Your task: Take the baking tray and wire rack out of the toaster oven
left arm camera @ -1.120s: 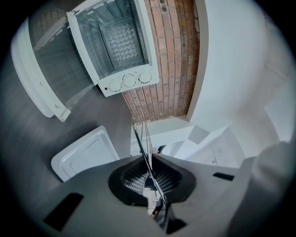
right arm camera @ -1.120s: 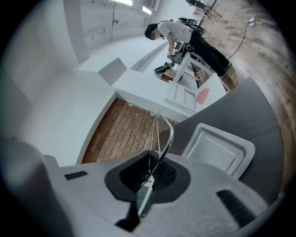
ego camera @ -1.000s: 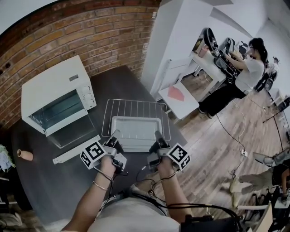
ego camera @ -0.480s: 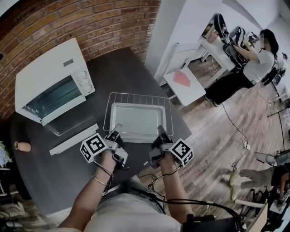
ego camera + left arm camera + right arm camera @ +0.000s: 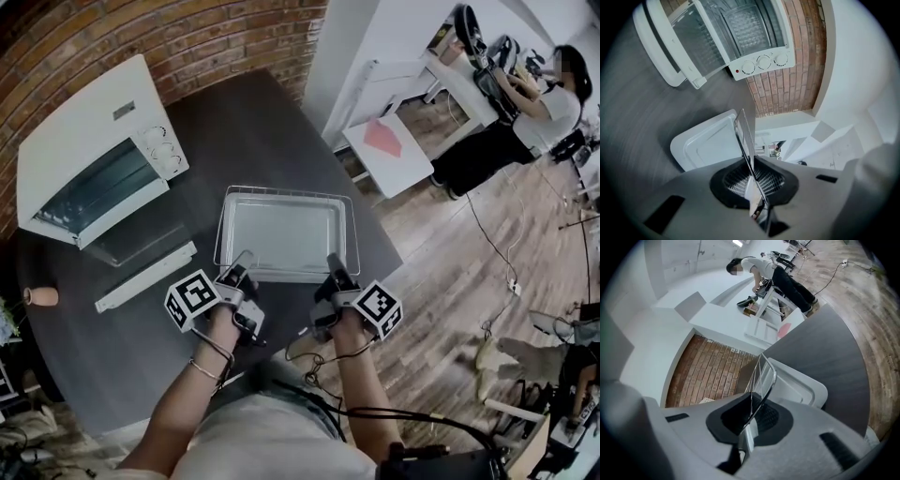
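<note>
A silver baking tray [image 5: 286, 232] lies on a wire rack [image 5: 221, 246] over the dark round table [image 5: 253, 122], right of the white toaster oven [image 5: 89, 155]. My left gripper [image 5: 242, 274] is shut on the rack's near left edge. My right gripper [image 5: 334, 272] is shut on its near right edge. In the left gripper view the rack [image 5: 743, 133] runs edge-on between the jaws of the left gripper [image 5: 752, 177], with the tray [image 5: 705, 146] beside it. The right gripper view shows the same grip by the right gripper [image 5: 752, 416]: rack wires [image 5: 765, 373] between the jaws, tray [image 5: 799, 389] behind them.
The oven's glass door [image 5: 141, 246] hangs open toward me, its white handle [image 5: 145, 277] low over the table. A small clay pot [image 5: 42, 296] sits at the table's left edge. The table's right edge drops to a wooden floor [image 5: 441, 281]. A person works at a far desk.
Both grippers have sunk toward the table with the rack and tray between them. The oven now sits further left and up in the head view.
</note>
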Action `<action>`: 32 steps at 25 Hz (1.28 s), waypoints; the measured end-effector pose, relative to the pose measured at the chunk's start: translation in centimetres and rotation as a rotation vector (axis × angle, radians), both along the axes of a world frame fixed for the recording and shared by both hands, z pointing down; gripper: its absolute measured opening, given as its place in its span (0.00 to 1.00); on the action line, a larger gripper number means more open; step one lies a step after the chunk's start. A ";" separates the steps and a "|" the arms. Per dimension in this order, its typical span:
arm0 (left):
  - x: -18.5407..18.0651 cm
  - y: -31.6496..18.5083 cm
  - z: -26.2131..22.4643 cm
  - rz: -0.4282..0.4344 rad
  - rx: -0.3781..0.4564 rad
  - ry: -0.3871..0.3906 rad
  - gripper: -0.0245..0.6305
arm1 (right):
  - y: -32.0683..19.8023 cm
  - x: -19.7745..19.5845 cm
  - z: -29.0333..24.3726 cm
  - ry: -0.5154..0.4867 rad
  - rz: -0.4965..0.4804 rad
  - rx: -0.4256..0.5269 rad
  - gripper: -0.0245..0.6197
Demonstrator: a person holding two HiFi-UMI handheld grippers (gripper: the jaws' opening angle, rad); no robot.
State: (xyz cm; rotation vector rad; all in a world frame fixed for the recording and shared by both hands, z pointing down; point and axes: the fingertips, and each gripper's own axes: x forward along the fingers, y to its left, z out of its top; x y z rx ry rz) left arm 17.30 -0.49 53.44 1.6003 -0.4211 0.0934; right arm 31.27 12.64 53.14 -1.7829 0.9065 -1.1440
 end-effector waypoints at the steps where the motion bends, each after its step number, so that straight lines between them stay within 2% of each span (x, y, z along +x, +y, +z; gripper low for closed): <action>1: 0.0 0.1 0.3 -0.001 -0.005 -0.004 0.06 | 0.1 0.0 0.3 -0.005 -0.001 -0.005 0.04; 22: -0.7 0.2 2.7 -0.027 -0.058 -0.037 0.06 | -0.1 -0.4 2.2 -0.045 -0.016 -0.045 0.04; 32: -0.9 0.9 3.8 0.011 -0.087 -0.084 0.06 | 0.6 -0.7 4.4 -0.073 -0.041 -0.155 0.11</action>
